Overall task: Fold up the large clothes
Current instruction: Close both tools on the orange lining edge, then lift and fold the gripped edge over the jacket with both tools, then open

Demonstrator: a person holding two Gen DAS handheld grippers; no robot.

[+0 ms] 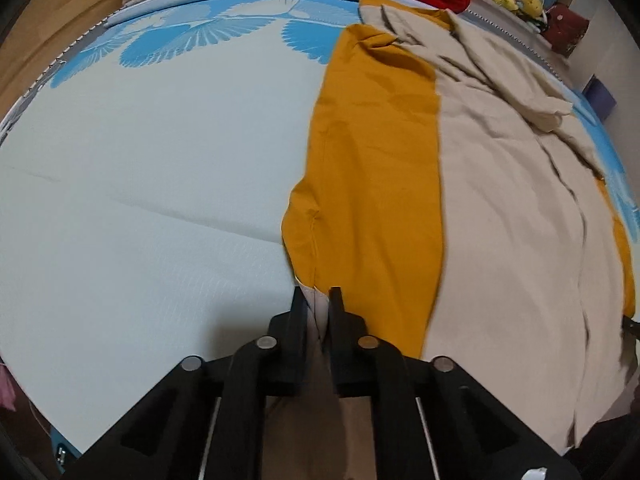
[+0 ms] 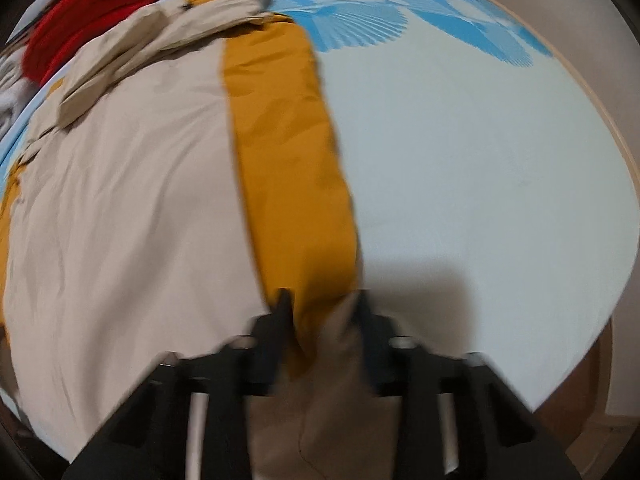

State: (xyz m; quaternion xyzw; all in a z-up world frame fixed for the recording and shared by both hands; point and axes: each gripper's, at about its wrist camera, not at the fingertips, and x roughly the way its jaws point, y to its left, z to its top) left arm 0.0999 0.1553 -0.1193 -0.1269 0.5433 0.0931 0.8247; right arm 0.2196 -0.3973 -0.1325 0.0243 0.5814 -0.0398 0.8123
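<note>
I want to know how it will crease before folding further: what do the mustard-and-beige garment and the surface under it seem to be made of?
The garment looks like a thin woven fabric, cotton-like and matte: it lies in soft wrinkles with stitched seams, and no sheen shows. The exact fibre cannot be told. The pale blue surface looks like a smooth printed mat or sheet with a fine texture and faint creases; which of the two is unclear.

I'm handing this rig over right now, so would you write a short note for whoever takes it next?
Left tongs: shut on the near hem of the jacket.
Right tongs: hem cloth between the fingers; blurred, grip unclear.
Jacket: on the bed sheet, beige lining up, mustard sides folded in, sleeve across the top.
Done: side folds.
Left: probably fold the hem up toward the collar, then smooth.
</note>
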